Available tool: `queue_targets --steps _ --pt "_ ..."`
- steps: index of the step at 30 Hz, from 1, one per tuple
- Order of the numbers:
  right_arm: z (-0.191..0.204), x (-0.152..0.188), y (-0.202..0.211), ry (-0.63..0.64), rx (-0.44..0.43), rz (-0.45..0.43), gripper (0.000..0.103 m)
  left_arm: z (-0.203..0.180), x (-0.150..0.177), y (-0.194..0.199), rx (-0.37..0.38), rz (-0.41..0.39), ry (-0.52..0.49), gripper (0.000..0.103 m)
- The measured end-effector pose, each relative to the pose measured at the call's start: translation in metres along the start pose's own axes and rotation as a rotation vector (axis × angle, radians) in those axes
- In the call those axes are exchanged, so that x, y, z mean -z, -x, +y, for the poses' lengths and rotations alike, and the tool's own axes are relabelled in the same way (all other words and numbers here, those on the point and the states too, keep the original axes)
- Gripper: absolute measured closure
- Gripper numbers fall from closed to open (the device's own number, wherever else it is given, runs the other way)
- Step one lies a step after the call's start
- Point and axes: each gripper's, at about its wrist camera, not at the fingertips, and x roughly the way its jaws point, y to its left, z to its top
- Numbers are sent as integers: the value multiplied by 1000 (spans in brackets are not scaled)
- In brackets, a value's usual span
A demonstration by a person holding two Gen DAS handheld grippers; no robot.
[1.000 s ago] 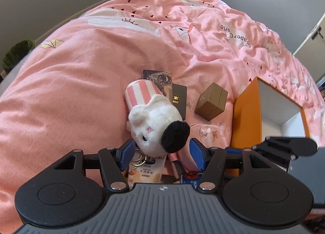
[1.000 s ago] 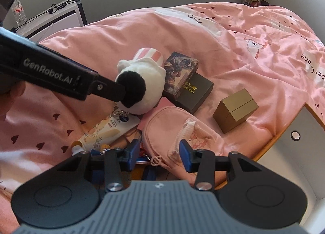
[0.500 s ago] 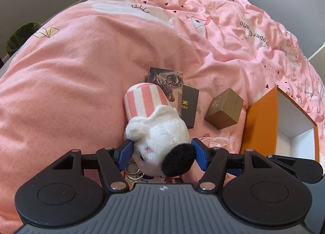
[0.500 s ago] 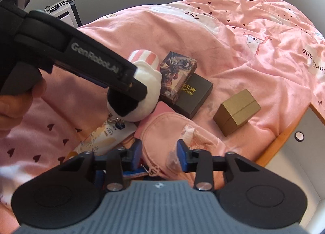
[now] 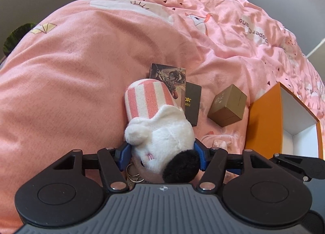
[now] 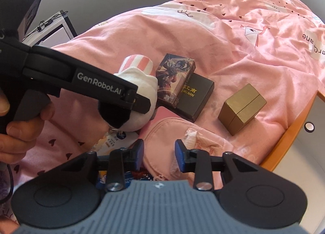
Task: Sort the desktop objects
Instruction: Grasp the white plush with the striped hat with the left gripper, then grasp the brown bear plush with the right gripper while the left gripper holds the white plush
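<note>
A white plush toy (image 5: 160, 132) with a pink-striped hat and a black end lies on the pink bedspread; it also shows in the right wrist view (image 6: 142, 83). My left gripper (image 5: 162, 155) is open with its blue fingers on either side of the plush, touching or nearly touching it. My right gripper (image 6: 159, 152) is open just above a pink pouch (image 6: 182, 138). A gold box (image 5: 227, 105), a black box (image 5: 192, 102) and a picture card box (image 5: 168, 74) lie beyond the plush.
An orange box with a white inside (image 5: 292, 126) stands open at the right; its rim shows in the right wrist view (image 6: 294, 130). A lotion tube (image 6: 113, 142) and key rings (image 5: 133, 173) lie under the plush. A white desk (image 6: 52, 30) stands beyond the bed.
My left gripper has moved forward and down so the plush now sits between its fingers. My right gripper has shifted slightly over the pink pouch and stays open.
</note>
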Motion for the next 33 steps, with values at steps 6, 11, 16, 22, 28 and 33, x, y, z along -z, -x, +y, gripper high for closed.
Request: queue_targets --steps 6,11,16,22,28,33 --pt "10 14 26 -131 -10 -37 56 -3 22 33 10 -13 -129 32" --pt "28 32 38 -306 -41 -32 56 0 45 53 0 -3 -193 32" --pt "49 42 38 -381 -33 -17 56 12 60 62 -6 19 -205 32" --pt "58 56 25 -546 -6 33 56 29 69 64 3 20 -190 32" --pt "51 71 10 -733 50 33 56 33 77 65 20 -4 -199 32" --pt "42 76 -2 -855 17 -35 40 32 78 63 15 -7 -202 31"
